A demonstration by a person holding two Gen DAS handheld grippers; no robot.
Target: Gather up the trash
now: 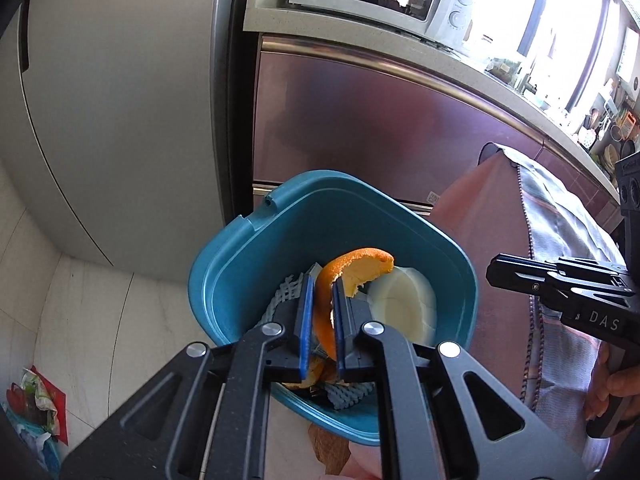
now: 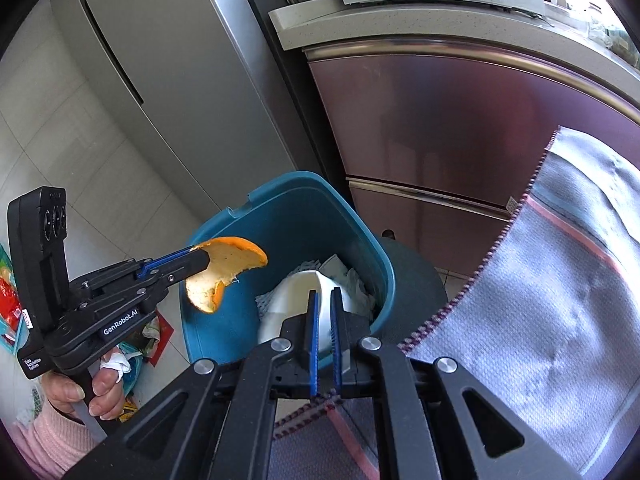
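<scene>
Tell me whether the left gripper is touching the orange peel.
Touching. The right wrist view shows the left gripper pinching the orange peel above the blue bin.

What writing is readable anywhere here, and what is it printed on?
"GenRobot.AI": side of the left gripper.
"Data Acquisition System": small print on its handle base.
"DAS": side of the right gripper.
Microwave brand: blurred, unreadable.
Cabinet sticker: too small to read.

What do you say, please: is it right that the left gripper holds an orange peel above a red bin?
Not quite: the bin is blue, not red. The left wrist view shows it. The rest stands: the left gripper holds an orange peel above the bin.
</scene>
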